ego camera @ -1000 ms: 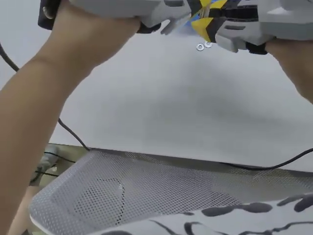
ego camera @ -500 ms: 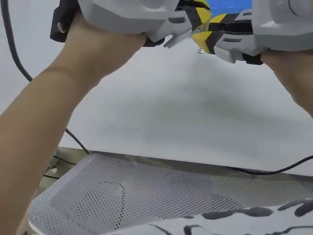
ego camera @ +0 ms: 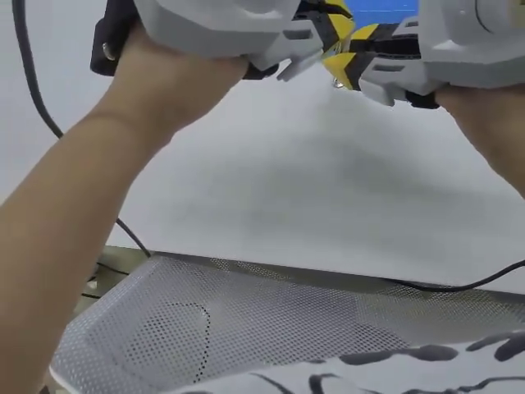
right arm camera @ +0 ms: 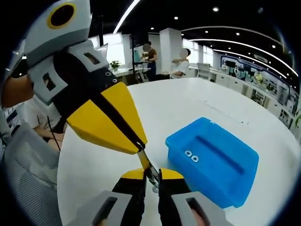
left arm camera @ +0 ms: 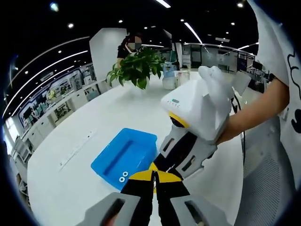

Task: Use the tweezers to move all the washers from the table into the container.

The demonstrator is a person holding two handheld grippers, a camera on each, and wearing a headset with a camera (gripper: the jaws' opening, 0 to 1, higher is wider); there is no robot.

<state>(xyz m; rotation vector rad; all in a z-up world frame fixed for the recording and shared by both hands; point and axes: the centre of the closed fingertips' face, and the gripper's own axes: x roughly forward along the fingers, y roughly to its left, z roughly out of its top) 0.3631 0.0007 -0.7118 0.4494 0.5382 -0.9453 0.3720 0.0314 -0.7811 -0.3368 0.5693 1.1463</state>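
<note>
My left gripper [ego camera: 324, 37] and right gripper [ego camera: 354, 51] meet jaw to jaw at the top of the head view. Thin metal tweezers [right arm camera: 145, 161] run from the left gripper's yellow jaws down into my right gripper [right arm camera: 151, 181], which is closed on their lower end. My left gripper [left arm camera: 154, 186] is shut. Just beyond lies the blue container [right arm camera: 214, 160] [left arm camera: 126, 154] [ego camera: 381, 10]. Two washers [right arm camera: 190, 154] [left arm camera: 123, 177] sit at its near edge; I cannot tell whether they lie inside it or against it. One washer [ego camera: 338, 84] peeks out under the right gripper.
The white table [ego camera: 312, 189] spreads wide below the grippers. A mesh chair back [ego camera: 246, 320] and a black cable [ego camera: 459, 283] lie along its near edge. Far off stand a potted plant [left arm camera: 138, 66] and people.
The head camera has shifted, so both grippers sit slightly lower in view. The two washers seen on the table a second ago are now mostly hidden behind the right gripper.
</note>
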